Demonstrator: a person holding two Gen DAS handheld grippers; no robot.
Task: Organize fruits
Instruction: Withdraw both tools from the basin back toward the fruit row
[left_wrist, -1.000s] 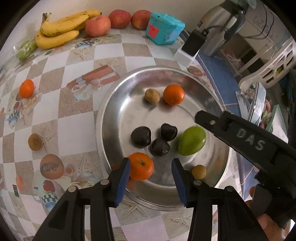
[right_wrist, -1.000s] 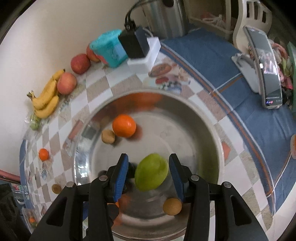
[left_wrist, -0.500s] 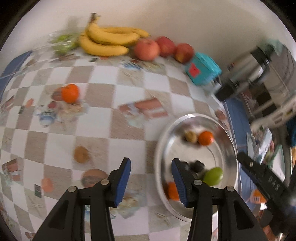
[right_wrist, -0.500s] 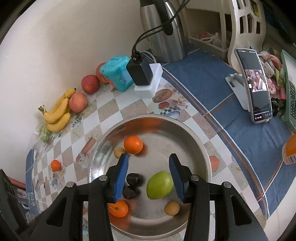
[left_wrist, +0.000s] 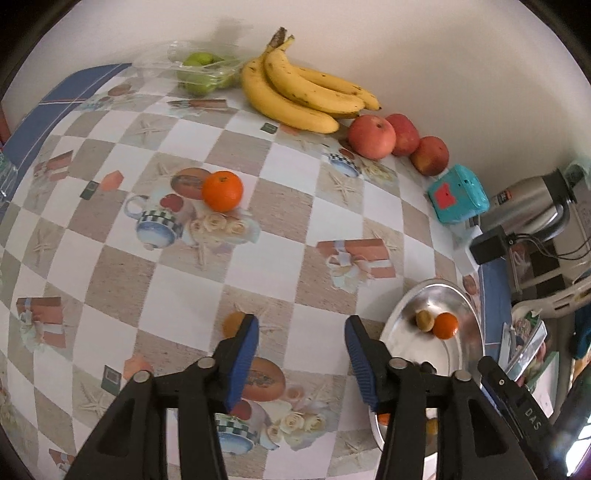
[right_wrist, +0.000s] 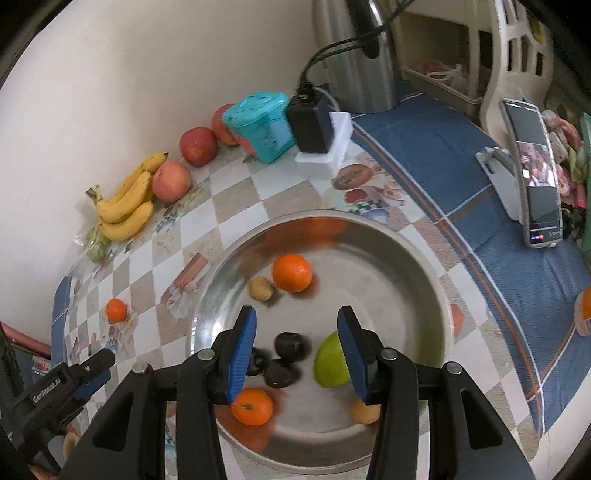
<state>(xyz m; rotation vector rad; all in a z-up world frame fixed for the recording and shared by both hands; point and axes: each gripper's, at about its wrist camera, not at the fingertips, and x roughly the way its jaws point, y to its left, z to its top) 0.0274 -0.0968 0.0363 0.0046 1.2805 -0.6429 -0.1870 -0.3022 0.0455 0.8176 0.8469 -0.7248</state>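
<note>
A steel bowl (right_wrist: 417, 258) holds two oranges (right_wrist: 292, 273), a green fruit (right_wrist: 330, 363), dark fruits (right_wrist: 291, 345) and small brown fruits (right_wrist: 260, 288). My right gripper (right_wrist: 297, 349) is open and empty above the bowl. My left gripper (left_wrist: 301, 350) is open and empty over the checkered tablecloth, left of the bowl (left_wrist: 397, 321). A loose orange (left_wrist: 222, 191) lies farther ahead. A small brown fruit (left_wrist: 233, 322) lies just beyond the left fingertip.
Bananas (left_wrist: 295, 92), three apples (left_wrist: 371, 136) and bagged green fruit (left_wrist: 201, 70) line the wall. A teal box (left_wrist: 458, 194), a black charger (right_wrist: 310, 123), a steel kettle (right_wrist: 364, 55) and a phone on a stand (right_wrist: 532, 173) stand to the right.
My left gripper swung left, away from the bowl, out over the tablecloth. My right gripper let go of the green fruit and pulled back above the bowl.
</note>
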